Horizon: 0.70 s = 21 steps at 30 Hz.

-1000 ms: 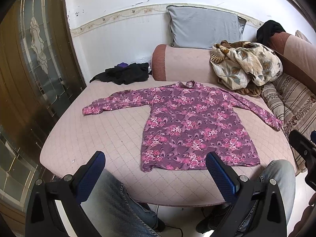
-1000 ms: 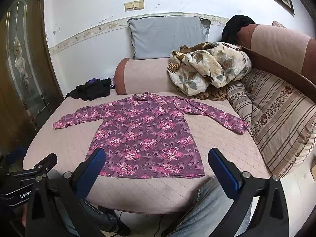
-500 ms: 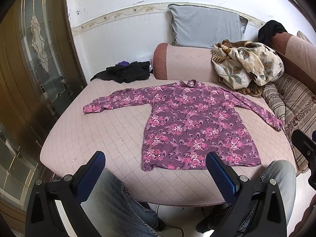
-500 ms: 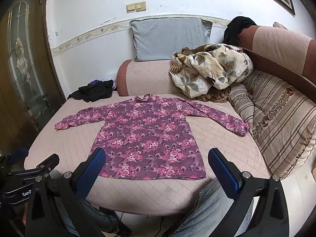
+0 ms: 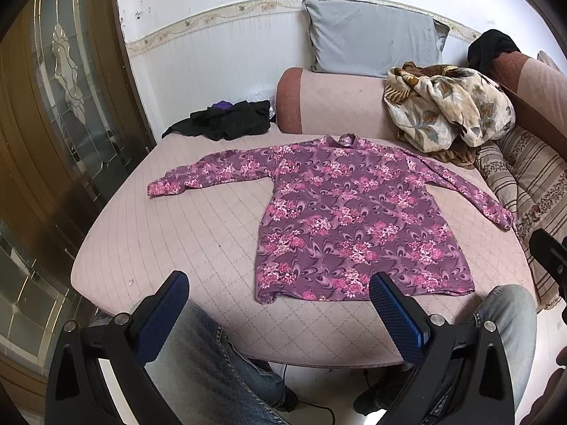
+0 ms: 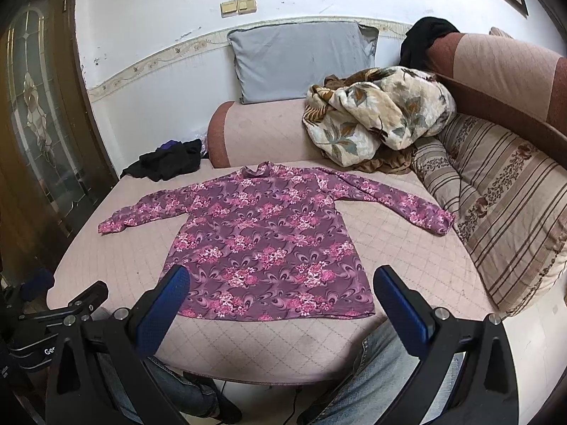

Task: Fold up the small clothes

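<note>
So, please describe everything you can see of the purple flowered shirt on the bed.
The purple flowered shirt is a long-sleeved top with a short stand-up collar, in thin-looking fabric printed with pink blossoms and swirls. It lies flat and unfolded on the pink quilted bed cover, collar toward the wall, hem toward the near edge, both sleeves spread outward. The sleeve on the picture's right ends close to the striped cushion. Neither open gripper touches it.

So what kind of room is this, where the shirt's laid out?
Most likely a home living room or bedroom: a quilted pink couch or daybed holds the floral shirt, with a grey pillow against the wall and a crumpled blanket beside it.
</note>
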Each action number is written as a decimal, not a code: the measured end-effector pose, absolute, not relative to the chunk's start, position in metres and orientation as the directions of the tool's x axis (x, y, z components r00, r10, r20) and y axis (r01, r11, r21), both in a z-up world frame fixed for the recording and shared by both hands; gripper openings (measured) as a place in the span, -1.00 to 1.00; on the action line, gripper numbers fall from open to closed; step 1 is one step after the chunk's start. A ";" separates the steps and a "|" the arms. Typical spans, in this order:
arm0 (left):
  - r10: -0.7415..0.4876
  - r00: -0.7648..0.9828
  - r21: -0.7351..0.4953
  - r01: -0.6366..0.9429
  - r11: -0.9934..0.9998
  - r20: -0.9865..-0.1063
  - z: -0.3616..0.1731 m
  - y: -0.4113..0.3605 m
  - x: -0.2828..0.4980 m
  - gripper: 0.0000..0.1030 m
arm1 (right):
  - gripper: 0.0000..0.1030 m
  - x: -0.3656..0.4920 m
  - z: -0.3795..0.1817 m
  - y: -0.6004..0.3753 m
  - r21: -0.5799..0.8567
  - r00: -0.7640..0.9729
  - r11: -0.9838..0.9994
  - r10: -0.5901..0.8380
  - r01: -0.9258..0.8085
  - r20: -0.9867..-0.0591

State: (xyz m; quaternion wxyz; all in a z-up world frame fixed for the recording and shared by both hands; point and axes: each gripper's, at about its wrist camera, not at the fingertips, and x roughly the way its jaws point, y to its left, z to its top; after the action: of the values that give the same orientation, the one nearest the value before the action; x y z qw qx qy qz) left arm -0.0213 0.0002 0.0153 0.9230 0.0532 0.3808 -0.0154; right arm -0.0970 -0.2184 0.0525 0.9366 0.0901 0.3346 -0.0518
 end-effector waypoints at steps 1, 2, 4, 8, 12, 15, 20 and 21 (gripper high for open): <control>0.013 0.707 0.087 0.069 0.994 -0.708 0.014 0.000 -0.020 1.00 | 1.00 -0.095 0.050 -0.218 0.140 0.768 0.978 -0.032 0.158 -0.640; 0.014 0.703 0.089 0.070 0.994 -0.711 0.012 -0.001 -0.018 1.00 | 1.00 -0.094 0.049 -0.221 0.154 0.768 0.976 -0.023 0.157 -0.640; 0.015 0.698 0.092 0.073 0.993 -0.716 0.009 -0.004 -0.014 1.00 | 1.00 -0.090 0.047 -0.222 0.183 0.760 0.970 -0.002 0.158 -0.650; 0.017 0.682 0.098 0.081 0.992 -0.731 0.002 -0.010 -0.004 1.00 | 1.00 -0.083 0.040 -0.227 0.168 0.755 0.974 -0.007 0.155 -0.656; 0.010 0.668 0.102 0.099 0.990 -0.744 -0.006 -0.017 0.011 1.00 | 0.99 -0.065 0.029 -0.234 0.154 0.744 0.978 -0.004 0.144 -0.668; -0.004 0.657 0.100 0.120 0.988 -0.754 -0.013 -0.027 0.028 1.00 | 0.80 -0.045 0.020 -0.252 0.172 0.737 0.975 0.016 0.138 -0.676; -0.066 0.619 0.068 0.191 0.979 -0.783 -0.031 -0.056 0.073 1.00 | 0.62 -0.002 0.001 -0.307 0.217 0.723 0.956 0.009 0.195 -0.691; -0.087 0.600 0.054 0.213 0.976 -0.795 -0.038 -0.067 0.089 1.00 | 0.59 0.006 -0.003 -0.318 0.217 0.722 0.954 0.002 0.206 -0.692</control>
State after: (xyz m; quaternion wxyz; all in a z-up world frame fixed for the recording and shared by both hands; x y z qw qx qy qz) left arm 0.0886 -0.0666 -0.0375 0.8916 0.0716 0.4391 -0.0841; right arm 0.0059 -0.3176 -0.0030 0.9172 0.1407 0.3687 -0.0555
